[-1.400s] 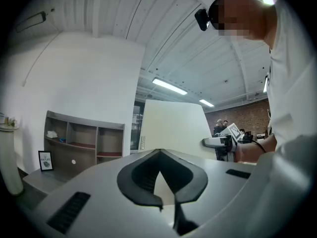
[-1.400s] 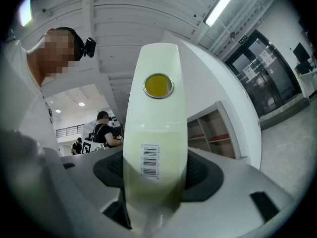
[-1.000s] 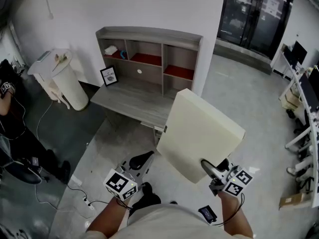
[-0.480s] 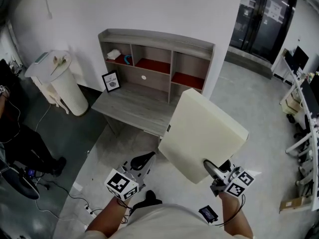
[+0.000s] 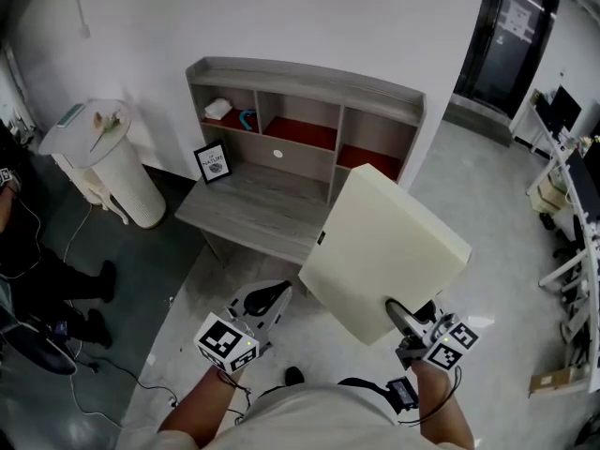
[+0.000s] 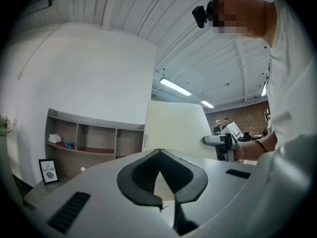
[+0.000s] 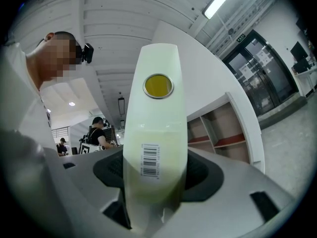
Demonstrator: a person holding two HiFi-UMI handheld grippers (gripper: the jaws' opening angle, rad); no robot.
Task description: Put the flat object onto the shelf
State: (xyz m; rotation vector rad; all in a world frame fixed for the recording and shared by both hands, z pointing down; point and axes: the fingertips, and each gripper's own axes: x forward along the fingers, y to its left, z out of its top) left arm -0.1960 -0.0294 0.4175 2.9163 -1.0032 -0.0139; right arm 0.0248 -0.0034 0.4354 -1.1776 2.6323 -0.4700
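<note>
The flat object [image 5: 389,249] is a big cream slab with a barcode and a yellow disc on its edge [image 7: 154,123]. My right gripper [image 5: 412,322] is shut on its lower corner and holds it tilted up in the air, in front of the shelf's right end. The grey shelf unit [image 5: 309,71] stands on a desk [image 5: 253,206] against the white wall, with red-floored compartments. It also shows in the left gripper view [image 6: 89,138] and right gripper view [image 7: 218,133]. My left gripper [image 5: 262,304] hangs low at the left, shut, holding nothing [image 6: 159,152].
A framed picture [image 5: 214,161] leans on the desk at the left. Small white and blue items [image 5: 225,111] lie in the left compartment. A white round stand [image 5: 103,148] is left of the desk, a seated person [image 5: 19,251] further left. Cables [image 5: 103,382] cross the floor. Office desks [image 5: 572,186] stand right.
The shelf and desk have slid rightward and down in the head view as the person steps nearer. Both grippers keep their pose, and the slab stays gripped.
</note>
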